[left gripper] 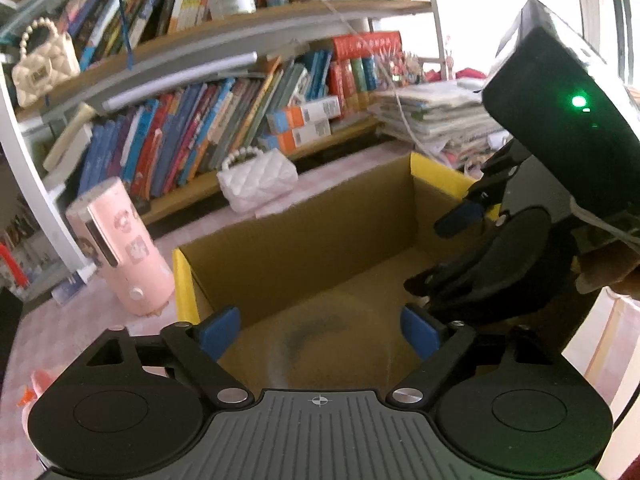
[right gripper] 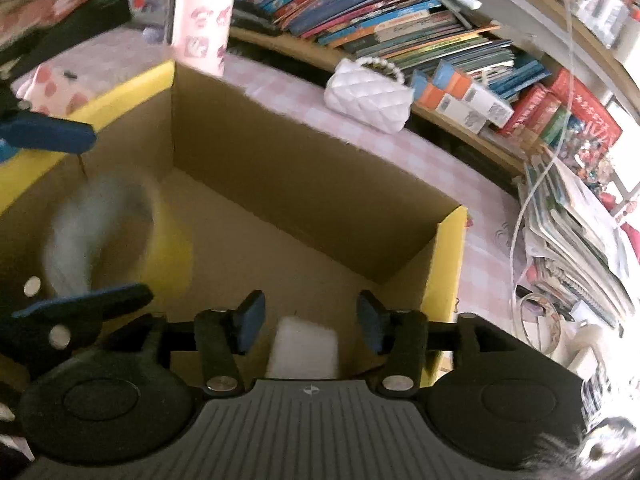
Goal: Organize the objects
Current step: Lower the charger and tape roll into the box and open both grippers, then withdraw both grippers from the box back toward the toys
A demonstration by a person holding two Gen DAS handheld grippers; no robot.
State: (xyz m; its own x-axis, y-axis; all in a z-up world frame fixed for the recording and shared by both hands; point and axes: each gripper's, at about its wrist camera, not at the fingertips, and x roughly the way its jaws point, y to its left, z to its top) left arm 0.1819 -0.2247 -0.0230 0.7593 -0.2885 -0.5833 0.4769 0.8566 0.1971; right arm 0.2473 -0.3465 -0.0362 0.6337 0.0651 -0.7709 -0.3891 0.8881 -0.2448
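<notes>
My right claw (right gripper: 308, 322) hangs spread over the cardboard box (right gripper: 304, 176), pads clear of the white block (right gripper: 304, 350) lying flat below it. My left claw (left gripper: 320, 332) gapes wide over the blurred yellow roll (right gripper: 120, 236). Box: brown corrugated, yellow rims.

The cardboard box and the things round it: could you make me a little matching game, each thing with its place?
Things:
1 white block
2 yellow roll
3 white quilted purse
4 pink canister

Places:
A on the pink cloth by the bookshelf
B in the cardboard box, between the right tongs' fingers
C outside the box's yellow corner
D in the box, left side

Pairs: 1-B, 2-D, 3-A, 4-C
</notes>
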